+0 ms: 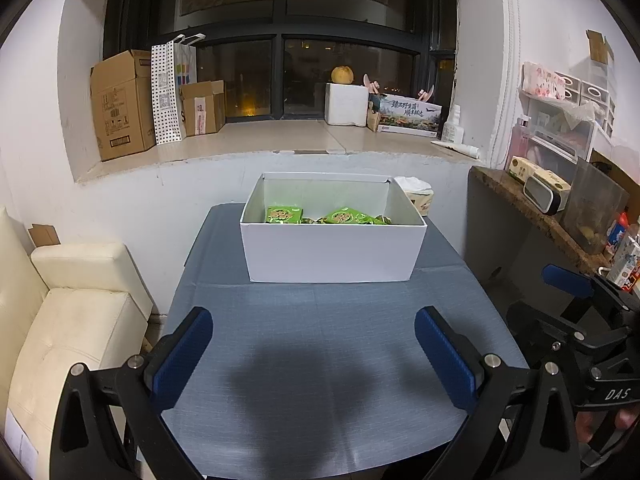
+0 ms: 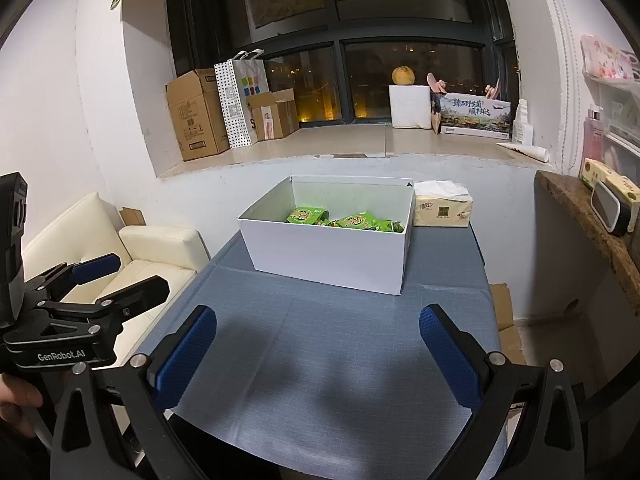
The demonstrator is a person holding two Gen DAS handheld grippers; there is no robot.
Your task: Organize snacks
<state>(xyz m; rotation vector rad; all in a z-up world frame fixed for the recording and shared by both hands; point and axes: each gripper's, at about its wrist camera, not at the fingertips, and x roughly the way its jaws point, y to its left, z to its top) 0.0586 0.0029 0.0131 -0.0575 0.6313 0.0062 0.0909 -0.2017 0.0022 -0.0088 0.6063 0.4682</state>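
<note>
Both claws hang wide apart and empty over the near end of the blue table [image 1: 320, 340]. From the left gripper [image 1: 314, 354] the white box [image 1: 332, 250] lies dead ahead at twelve o'clock, long side across; from the right gripper [image 2: 318, 356] it sits nearer eleven. Green snack packets [image 2: 348, 220] lie inside, mostly hidden by the front wall. Neither claw looks clearly nearer. I see no loose snacks on the table.

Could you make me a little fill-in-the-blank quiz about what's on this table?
The green snack packets lie inside the white ____.
The tissue pack stands to the box's ____.
Both hand-held grippers, left and right, have jaws that are ____.

Missing words: box; right; open
</note>
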